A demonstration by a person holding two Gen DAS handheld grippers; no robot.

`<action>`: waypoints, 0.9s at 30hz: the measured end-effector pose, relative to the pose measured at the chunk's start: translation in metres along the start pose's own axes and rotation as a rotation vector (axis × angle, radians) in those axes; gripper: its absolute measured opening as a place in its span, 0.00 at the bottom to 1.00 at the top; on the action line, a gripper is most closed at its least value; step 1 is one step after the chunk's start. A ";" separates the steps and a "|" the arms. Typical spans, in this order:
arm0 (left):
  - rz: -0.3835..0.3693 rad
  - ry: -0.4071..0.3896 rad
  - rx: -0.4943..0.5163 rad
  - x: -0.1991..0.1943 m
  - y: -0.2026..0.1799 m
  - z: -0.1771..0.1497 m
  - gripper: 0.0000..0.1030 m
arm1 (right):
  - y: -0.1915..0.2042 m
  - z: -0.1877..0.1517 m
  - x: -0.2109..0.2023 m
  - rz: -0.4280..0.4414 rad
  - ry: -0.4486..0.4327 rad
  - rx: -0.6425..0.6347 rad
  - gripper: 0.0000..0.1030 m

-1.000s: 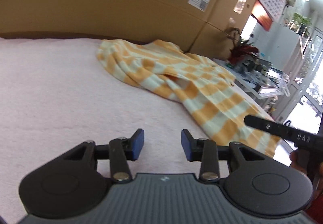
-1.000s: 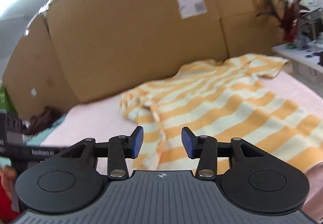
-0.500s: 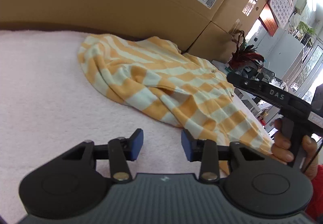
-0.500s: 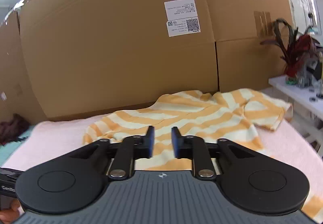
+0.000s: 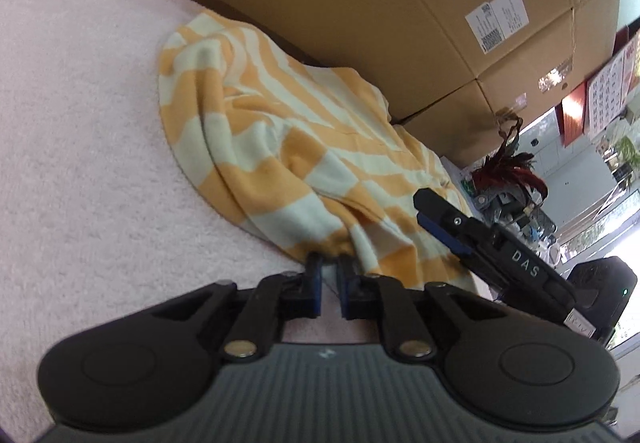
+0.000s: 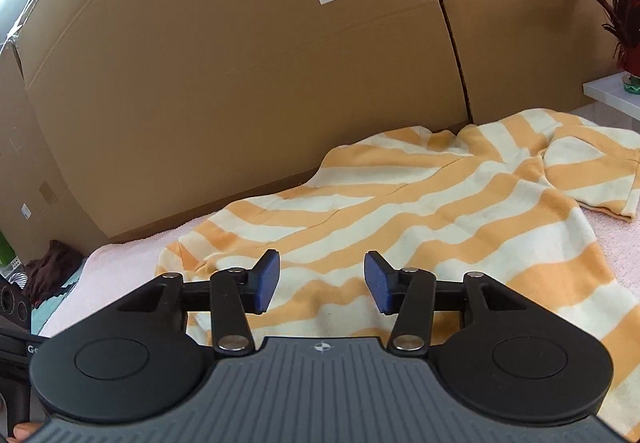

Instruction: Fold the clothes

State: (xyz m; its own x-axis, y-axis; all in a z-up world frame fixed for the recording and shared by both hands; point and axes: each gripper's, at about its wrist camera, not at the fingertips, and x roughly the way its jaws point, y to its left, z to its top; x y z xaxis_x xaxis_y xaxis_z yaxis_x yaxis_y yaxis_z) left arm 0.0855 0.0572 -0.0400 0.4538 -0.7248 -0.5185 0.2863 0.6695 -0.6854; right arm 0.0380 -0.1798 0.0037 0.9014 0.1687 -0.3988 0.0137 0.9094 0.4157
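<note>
An orange-and-cream striped shirt [image 5: 280, 147] lies rumpled on the pink bed cover [image 5: 80, 163], spread toward the cardboard boxes. My left gripper [image 5: 330, 263] sits at the shirt's near hem. Its jaws are closing, down to a narrow gap, and the hem's edge is pinched at the tips. My right gripper [image 6: 322, 281] hovers open just above the shirt [image 6: 440, 211], with striped cloth under its blue pads [image 6: 267, 281] and nothing between them. In the left wrist view, the right gripper [image 5: 424, 209] reaches in over the shirt from the right.
Large cardboard boxes [image 6: 240, 83] stand as a wall right behind the bed. A white side table [image 6: 612, 91] with a red-leaved plant [image 6: 628, 23] is at the right. Dark clothing [image 6: 48, 267] lies off the bed's left edge.
My left gripper has come forward to the shirt's near hem, rolled, and narrowed its jaws from wide apart. My right gripper has moved in low over the shirt.
</note>
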 end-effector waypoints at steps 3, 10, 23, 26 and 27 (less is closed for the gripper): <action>-0.008 -0.012 -0.002 0.001 0.000 -0.001 0.11 | -0.003 0.002 0.003 0.000 0.024 0.018 0.49; 0.030 -0.097 0.075 -0.002 -0.007 -0.007 0.00 | -0.007 0.004 0.006 -0.001 0.057 0.046 0.50; 0.034 -0.206 0.161 -0.080 -0.003 0.000 0.00 | -0.012 0.006 0.010 0.014 0.047 0.081 0.53; 0.039 -0.151 0.144 -0.062 -0.008 -0.010 0.13 | -0.011 0.006 0.011 0.018 0.049 0.078 0.55; 0.047 -0.141 0.137 -0.056 -0.010 -0.012 0.19 | -0.011 0.006 0.011 0.020 0.050 0.077 0.56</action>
State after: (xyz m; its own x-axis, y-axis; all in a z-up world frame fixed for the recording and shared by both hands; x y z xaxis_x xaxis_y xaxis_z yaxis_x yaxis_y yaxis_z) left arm 0.0471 0.0890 -0.0105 0.5804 -0.6684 -0.4651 0.3695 0.7252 -0.5810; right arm 0.0500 -0.1906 -0.0005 0.8793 0.2066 -0.4291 0.0309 0.8743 0.4844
